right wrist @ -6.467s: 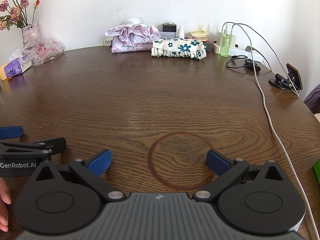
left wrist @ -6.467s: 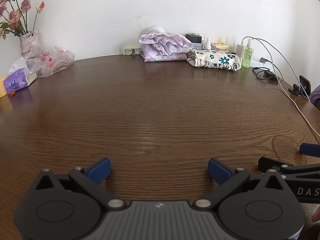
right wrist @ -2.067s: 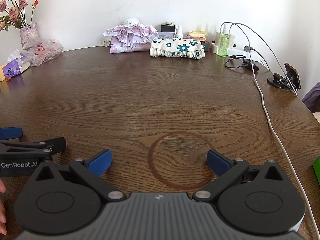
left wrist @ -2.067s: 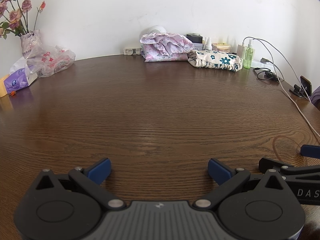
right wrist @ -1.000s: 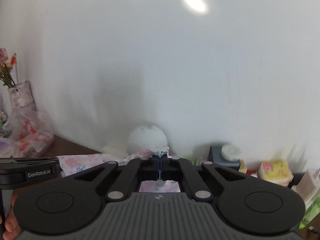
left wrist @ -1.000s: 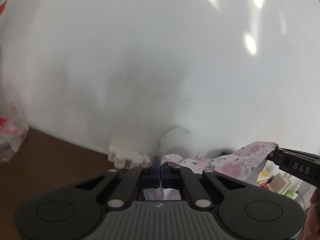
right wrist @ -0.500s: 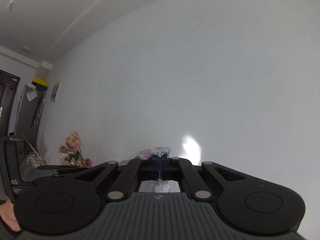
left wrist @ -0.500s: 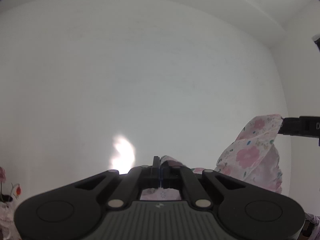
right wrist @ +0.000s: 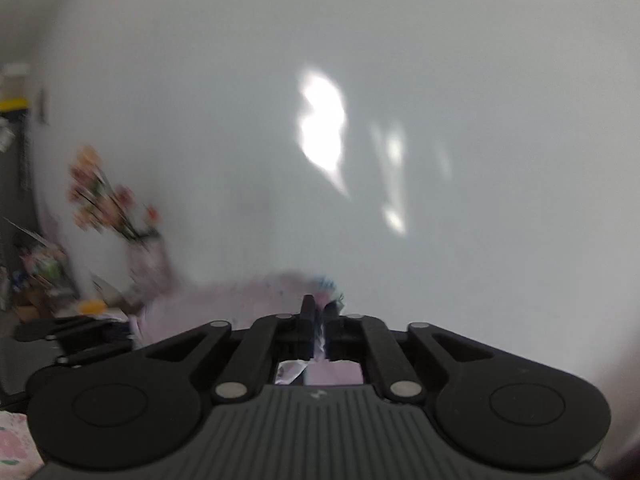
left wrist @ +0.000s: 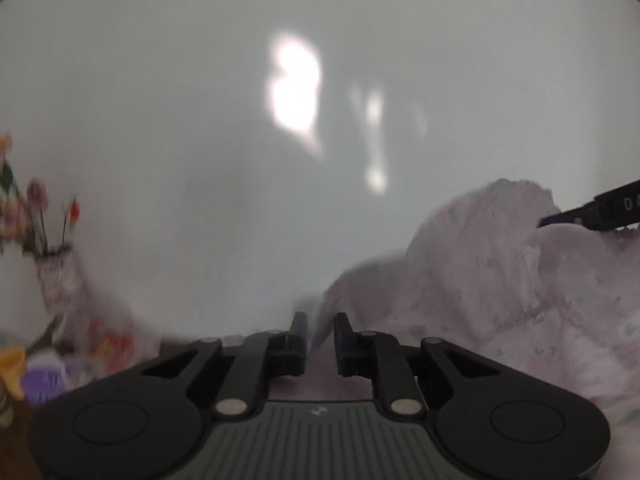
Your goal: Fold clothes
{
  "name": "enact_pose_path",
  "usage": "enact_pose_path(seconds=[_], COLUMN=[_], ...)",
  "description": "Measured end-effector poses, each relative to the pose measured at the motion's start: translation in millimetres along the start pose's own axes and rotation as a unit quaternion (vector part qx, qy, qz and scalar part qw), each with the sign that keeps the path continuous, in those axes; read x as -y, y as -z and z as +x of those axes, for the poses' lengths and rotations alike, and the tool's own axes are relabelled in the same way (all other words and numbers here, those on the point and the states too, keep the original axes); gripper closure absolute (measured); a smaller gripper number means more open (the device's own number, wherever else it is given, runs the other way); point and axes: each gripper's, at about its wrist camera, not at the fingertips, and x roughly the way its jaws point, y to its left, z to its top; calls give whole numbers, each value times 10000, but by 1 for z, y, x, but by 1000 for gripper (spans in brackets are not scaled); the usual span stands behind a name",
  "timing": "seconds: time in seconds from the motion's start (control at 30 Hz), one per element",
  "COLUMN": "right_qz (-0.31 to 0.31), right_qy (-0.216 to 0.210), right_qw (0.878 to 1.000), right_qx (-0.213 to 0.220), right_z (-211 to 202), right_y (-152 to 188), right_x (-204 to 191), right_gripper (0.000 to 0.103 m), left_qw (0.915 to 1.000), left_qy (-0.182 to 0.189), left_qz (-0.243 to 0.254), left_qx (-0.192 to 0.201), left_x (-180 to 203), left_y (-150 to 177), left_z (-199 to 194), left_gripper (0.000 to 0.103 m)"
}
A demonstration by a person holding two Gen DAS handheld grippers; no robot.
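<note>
A pink floral garment [left wrist: 500, 280] billows in the air to the right of my left gripper [left wrist: 321, 322]. The left jaws are opening; a clear gap shows between the pads. The cloth's edge trails past the fingertips but is not pressed. A finger of the right gripper [left wrist: 592, 212] reaches into the cloth's upper right corner. In the right wrist view, my right gripper [right wrist: 320, 312] is opening too, though a thin strip of the garment [right wrist: 240, 300] still sits pinched in its narrow gap. The left gripper [right wrist: 72, 336] shows at the left edge. Both views are blurred.
A vase of pink flowers [left wrist: 52, 264] stands at the left, also in the right wrist view as the vase [right wrist: 140, 256]. A plastic bag [left wrist: 108, 344] and a purple tissue pack [left wrist: 40, 380] lie beside it. A white wall [left wrist: 200, 120] fills the background. A strip of brown table [left wrist: 16, 432] shows low left.
Both cameras have tipped downward, bringing the flowers and table edge into view. Both pairs of jaws have parted from fully shut. The garment has spread wider on the right.
</note>
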Motion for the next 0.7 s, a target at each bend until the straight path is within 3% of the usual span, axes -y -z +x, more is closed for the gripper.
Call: enact_pose_path(seconds=[0.03,0.07,0.1,0.13,0.17,0.2,0.27,0.3,0.33,0.4,0.47,0.53,0.6,0.67,0.7], right_qz=[95,179,125,44,-154,-431,-1057,-1192,-1293,-1372,-1444,-1168,-62,728,873], right_qy=[170,318,354,370,369,231,-438,-685,-911,-1068,-925,-884,-1609,-2221,-2432], right_qw=[9993,9977,9978,9983,9986,9985,9933,9903,9871,9835,9831,9862,9831,9677,9613], right_qx=[-325,-575,-540,-450,-352,-247,-171,-210,-262,-496,-647,-777,-875,-939,-957], right_z=[22,41,41,38,32,25,-8,-19,-28,-33,-36,-42,-52,-58,-57], right_y=[21,42,62,83,102,125,174,198,222,267,303,329,343,355,360], right_x=[11,21,23,24,22,18,-10,-26,-42,-65,-76,-74,-55,-44,-44], right_gripper=[78,76,60,50,38,36,33,24,22,22,23,23,23,23,24], left_qw=[9994,9986,9975,9965,9966,9968,9948,9922,9908,9889,9867,9868,9866,9863,9854], left_qy=[82,299,523,654,670,678,935,1138,1217,1195,1184,1185,1082,1024,985], left_qz=[-105,-234,-328,-363,-338,-263,192,320,317,425,520,272,101,43,-16], left_qx=[-325,-371,-358,-360,-353,-333,-367,-394,-494,-771,-988,-1068,-1213,-1296,-1386], left_x=[-6,-18,-34,-44,-47,-47,-38,-34,-30,-13,5,13,16,18,20], left_y=[21,41,59,76,90,107,144,160,174,194,208,216,220,222,223], left_z=[15,15,13,6,-6,-18,-42,-59,-69,-66,-61,-53,-45,-34,-30], left_gripper=[90,90,82,64,56,46,44,38,32,33,33,32,32,33,47])
